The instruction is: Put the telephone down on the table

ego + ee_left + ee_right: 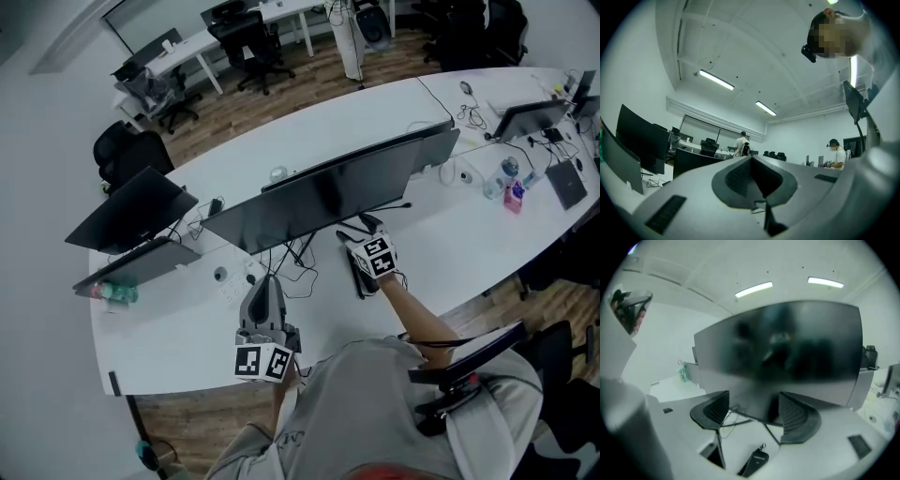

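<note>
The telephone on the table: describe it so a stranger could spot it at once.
On the long white table, find the big dark monitor at its middle. In front of it, below the open right gripper, lies the telephone: a slim dark handset with a small loop at one end, unlike the thin cables nearby.

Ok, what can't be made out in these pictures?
- Telephone: right gripper view, lower end cut off by the gripper's body; its print too small. Head view, partly hidden by the open right claw.
- Monitor: right gripper view, blurred.
- Table right under the shut left claw: left gripper view, hidden by the gripper's own body.
- Small items at the table's far end: head view, too small.
</note>
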A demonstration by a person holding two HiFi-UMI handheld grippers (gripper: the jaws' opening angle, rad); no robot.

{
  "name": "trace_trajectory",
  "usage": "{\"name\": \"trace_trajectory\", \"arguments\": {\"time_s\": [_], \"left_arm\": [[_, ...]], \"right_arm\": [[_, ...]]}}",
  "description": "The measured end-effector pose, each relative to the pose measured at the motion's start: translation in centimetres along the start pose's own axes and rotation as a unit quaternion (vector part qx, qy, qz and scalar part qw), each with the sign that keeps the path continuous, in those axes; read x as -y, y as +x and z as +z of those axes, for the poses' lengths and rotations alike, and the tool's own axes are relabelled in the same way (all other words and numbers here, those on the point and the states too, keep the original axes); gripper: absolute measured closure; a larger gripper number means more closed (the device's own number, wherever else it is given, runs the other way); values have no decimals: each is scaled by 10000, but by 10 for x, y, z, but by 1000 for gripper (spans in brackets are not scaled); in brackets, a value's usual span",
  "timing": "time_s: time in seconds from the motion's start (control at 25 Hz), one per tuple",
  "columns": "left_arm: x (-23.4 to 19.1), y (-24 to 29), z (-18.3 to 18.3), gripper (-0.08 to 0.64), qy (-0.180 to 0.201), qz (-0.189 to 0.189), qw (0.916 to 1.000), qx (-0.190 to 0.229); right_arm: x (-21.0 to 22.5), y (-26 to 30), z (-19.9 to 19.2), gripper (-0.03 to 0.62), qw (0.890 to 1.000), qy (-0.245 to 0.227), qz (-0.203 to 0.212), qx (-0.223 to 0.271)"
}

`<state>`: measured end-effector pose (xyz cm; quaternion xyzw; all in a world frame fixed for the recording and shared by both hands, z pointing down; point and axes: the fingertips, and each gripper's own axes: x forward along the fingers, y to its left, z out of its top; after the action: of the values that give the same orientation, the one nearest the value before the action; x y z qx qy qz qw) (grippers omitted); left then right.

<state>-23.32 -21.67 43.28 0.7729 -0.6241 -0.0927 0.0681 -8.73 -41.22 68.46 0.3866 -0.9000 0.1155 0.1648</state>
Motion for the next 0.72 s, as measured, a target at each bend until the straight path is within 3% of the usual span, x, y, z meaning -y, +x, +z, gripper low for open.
{"name": "trace_trajectory", "arguments": {"time_s": [0.2,0.4,0.56,0.72], "left_arm": [[4,4,3,549,-9,-108,9999,71],[14,9,9,549,2,-280,9994,213],[23,12,14,549,48,-458,9984,325],[27,15,13,549,36,-557,9979,315]], "right_arm": [[-17,-42,99,275,9960,-232,273,818],[-26,-94,178,275,9841,-186,431,1715],[-34,-130,221,275,9737,-212,576,2194],[-40,-151,237,275,9686,-270,560,2408]]}}
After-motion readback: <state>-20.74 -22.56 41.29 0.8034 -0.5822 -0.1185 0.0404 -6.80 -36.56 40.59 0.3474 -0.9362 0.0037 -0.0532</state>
